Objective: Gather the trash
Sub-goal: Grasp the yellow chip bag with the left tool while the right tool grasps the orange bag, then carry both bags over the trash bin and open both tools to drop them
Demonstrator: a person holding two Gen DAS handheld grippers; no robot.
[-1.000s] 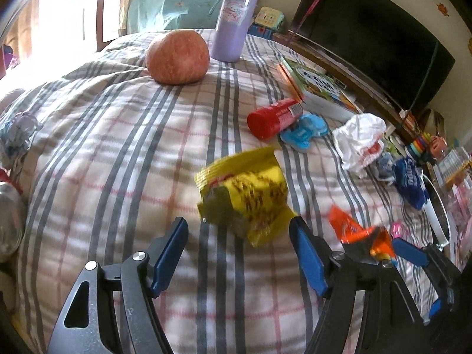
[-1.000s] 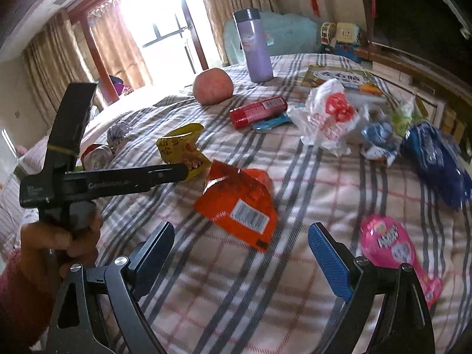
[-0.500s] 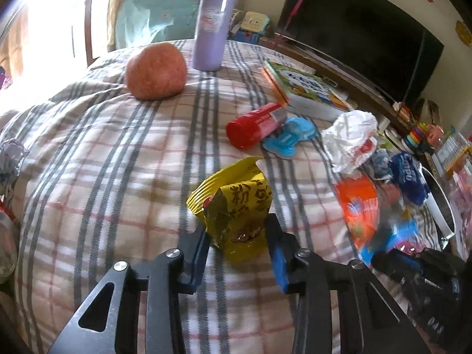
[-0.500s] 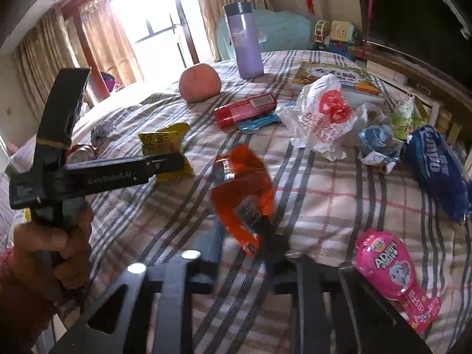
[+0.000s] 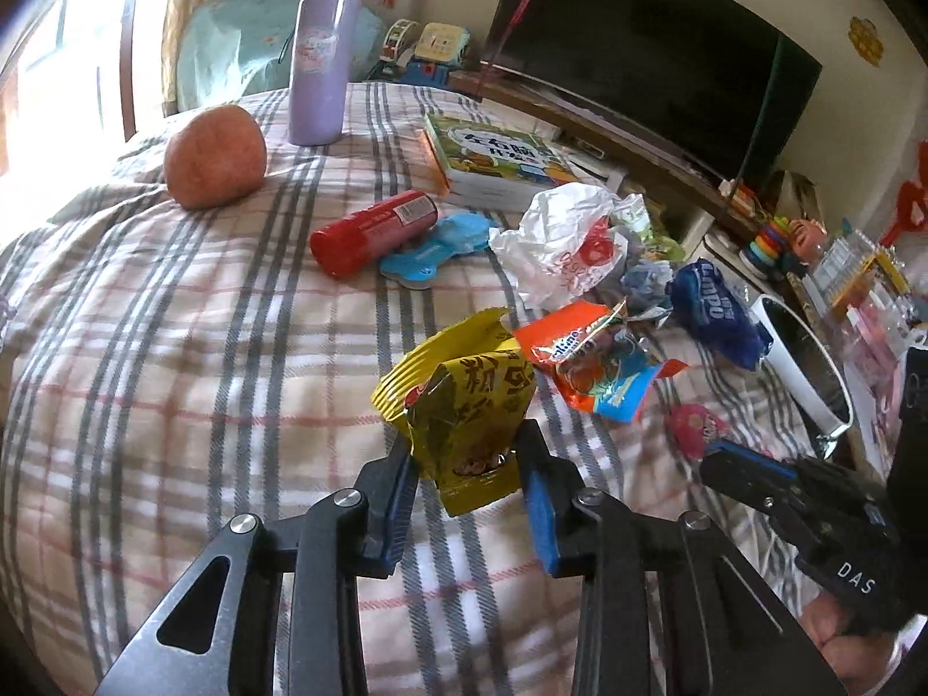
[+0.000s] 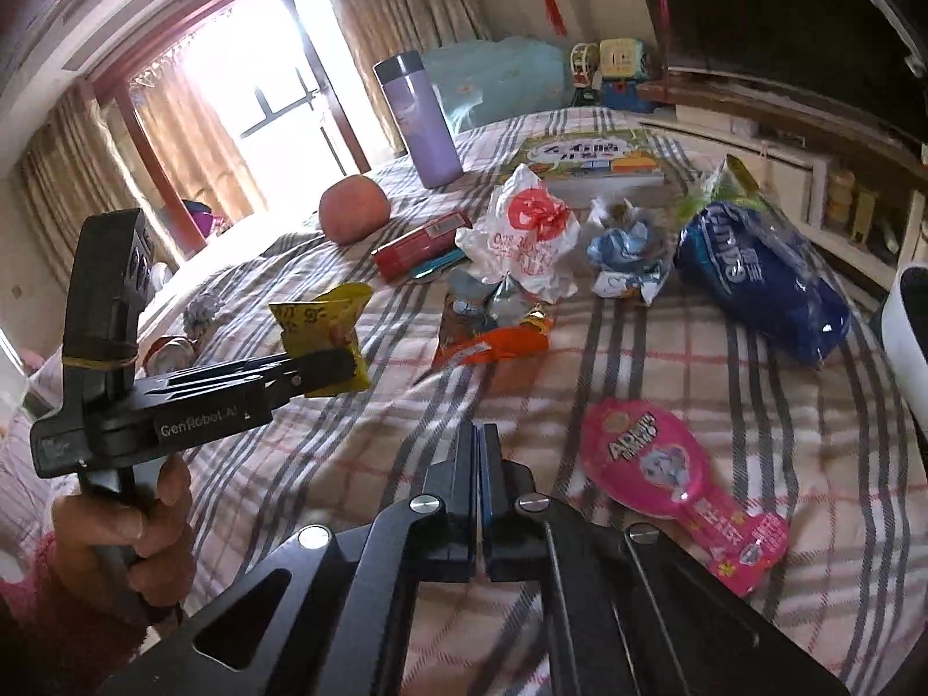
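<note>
My left gripper (image 5: 467,452) is shut on a crumpled yellow snack wrapper (image 5: 464,400) and holds it above the plaid bed; it also shows in the right wrist view (image 6: 325,342). An orange snack wrapper (image 5: 591,359) lies on the bed just beyond it, and it also shows in the right wrist view (image 6: 493,336). My right gripper (image 6: 478,435) is shut with its pads together and nothing between them, short of the orange wrapper. A white crumpled bag (image 6: 528,238), a blue packet (image 6: 760,272) and a pink packet (image 6: 667,470) lie around.
On the plaid bed (image 5: 174,348) lie an apple (image 5: 214,156), a purple bottle (image 5: 322,58), a red can (image 5: 371,232), a blue toy (image 5: 435,243) and a book (image 5: 493,156). A white bin rim (image 5: 800,365) stands at the right edge. A television (image 5: 638,58) is behind.
My left gripper closed on the yellow wrapper and lifted it. My right gripper closed at the orange wrapper, which slipped out and now lies on the bed ahead of the shut, empty jaws.
</note>
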